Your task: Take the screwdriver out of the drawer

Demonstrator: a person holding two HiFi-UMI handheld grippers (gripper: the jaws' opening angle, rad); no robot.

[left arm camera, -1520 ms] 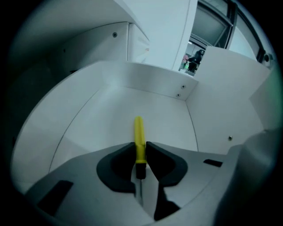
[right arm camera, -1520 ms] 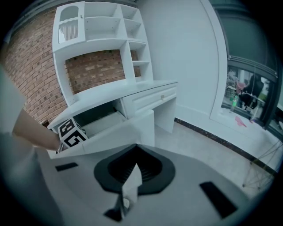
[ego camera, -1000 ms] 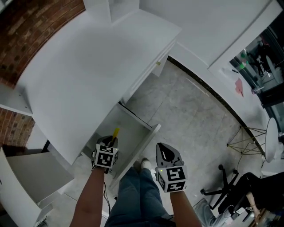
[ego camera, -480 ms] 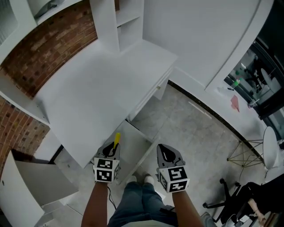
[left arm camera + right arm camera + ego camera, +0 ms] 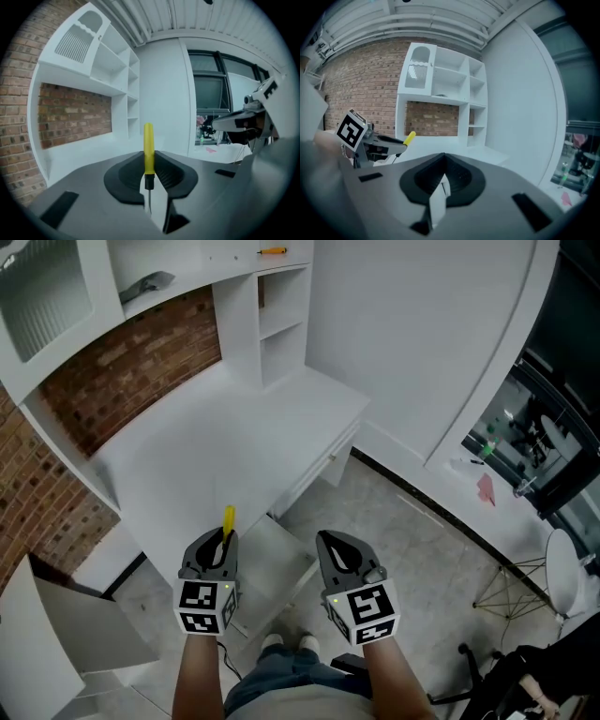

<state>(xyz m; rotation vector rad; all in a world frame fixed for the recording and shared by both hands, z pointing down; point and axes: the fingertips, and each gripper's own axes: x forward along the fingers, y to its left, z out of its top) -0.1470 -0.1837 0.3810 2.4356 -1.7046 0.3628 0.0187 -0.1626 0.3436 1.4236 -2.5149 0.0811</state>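
So the screwdriver (image 5: pixel 228 518) is basically out of the drawer (image 5: pixel 277 559) at this point. The left hand-held gripper (image 5: pixel 221 542) is clenched on it, and in the left gripper view the jaws pinch it down around the black collar where the yellow handle ends (image 5: pixel 148 150). The long axis runs pretty much in line with the jaws: yellow handle poking out forward past the tips, metal shaft pointing back toward the gripper body. From the head view it sits up over the front edge of the white bench (image 5: pixel 244 437), with the open drawer lower down between the two hands. The right hand-held gripper (image 5: pixel 335 545) is just beside the left but not touching it. Its jaws are closed together on nothing, so it's not part of the hold. You can see the yellow handle (image 5: pixel 409 138) off to its left in the right gripper view. My guess is the next bit is just setting it down. The bench top lies ahead of and below the handle end, so the left hand is the one to do it.
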